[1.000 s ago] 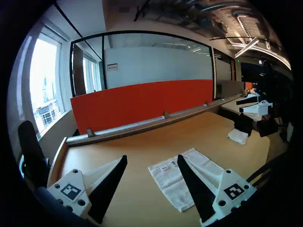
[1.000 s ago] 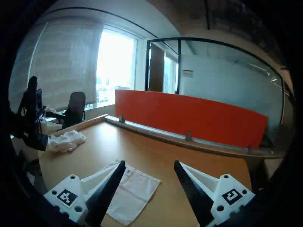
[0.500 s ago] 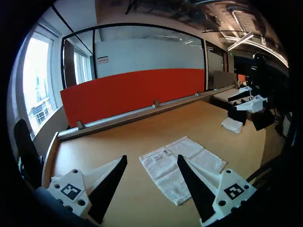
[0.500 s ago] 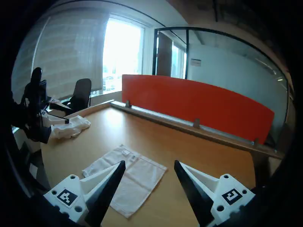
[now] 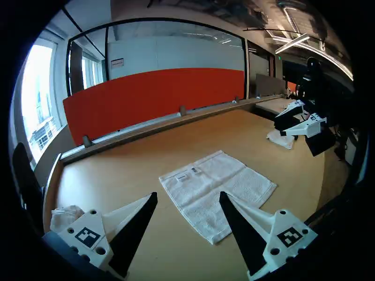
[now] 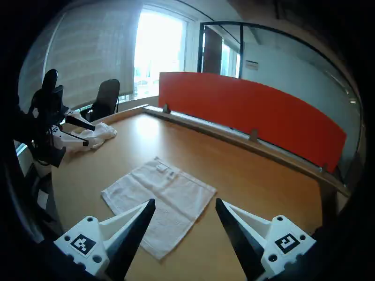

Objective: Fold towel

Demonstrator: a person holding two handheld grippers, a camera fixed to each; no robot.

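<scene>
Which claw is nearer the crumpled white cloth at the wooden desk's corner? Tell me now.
Left. The left claw hangs right beside the crumpled white cloth; the right claw is across the desk, past the flat white towel.

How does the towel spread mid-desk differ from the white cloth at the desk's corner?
The middle towel lies spread flat; the corner cloth is crumpled in a heap. The middle towel shows a small tag; none shows on the corner cloth. Both are white and lie on the desk.
</scene>
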